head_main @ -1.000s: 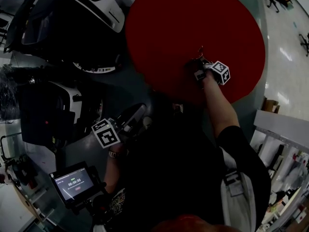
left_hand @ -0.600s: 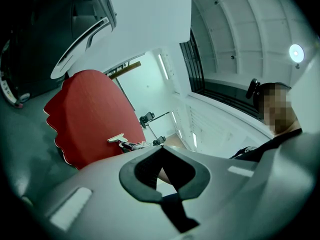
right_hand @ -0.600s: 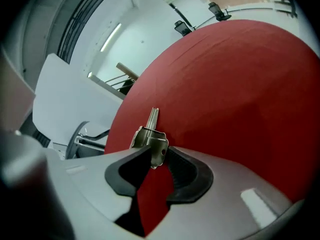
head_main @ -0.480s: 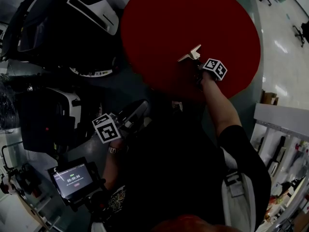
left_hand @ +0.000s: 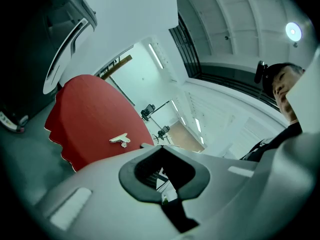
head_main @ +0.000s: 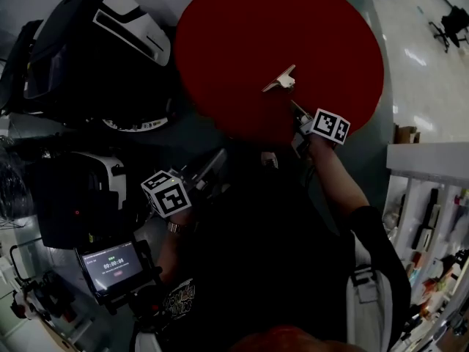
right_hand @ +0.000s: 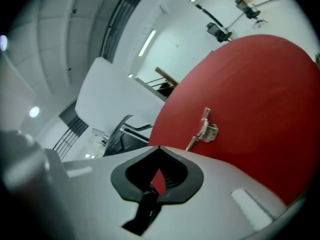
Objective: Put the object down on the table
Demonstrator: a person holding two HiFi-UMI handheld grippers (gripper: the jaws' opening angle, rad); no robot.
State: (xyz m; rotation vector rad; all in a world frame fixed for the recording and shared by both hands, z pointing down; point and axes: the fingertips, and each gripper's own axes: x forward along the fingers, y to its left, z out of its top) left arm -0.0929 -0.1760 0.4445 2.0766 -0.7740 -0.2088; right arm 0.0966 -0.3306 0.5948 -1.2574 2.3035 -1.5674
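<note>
A small pale metal clip-like object [head_main: 281, 79] lies flat on the round red table [head_main: 242, 28], with nothing touching it. My right gripper [head_main: 296, 108] sits just behind it, near the table's front edge, shut and empty. In the right gripper view the object [right_hand: 205, 129] lies on the red top [right_hand: 260, 89] a short way ahead of the shut jaws. My left gripper [head_main: 218, 162] is held low beside the person's body, off the table, its jaws together with nothing in them. The left gripper view shows the object [left_hand: 120, 140] far off on the table [left_hand: 90, 114].
Large black-and-white machines [head_main: 95, 42] stand left of the table. A small device with a lit screen [head_main: 113, 266] is at the lower left. White shelves [head_main: 432, 211] stand at the right. A person's sleeve [head_main: 352, 196] runs back from the right gripper.
The right gripper let go of the object and drew back toward the person. The object now lies alone on the red table. The left gripper stayed put.
</note>
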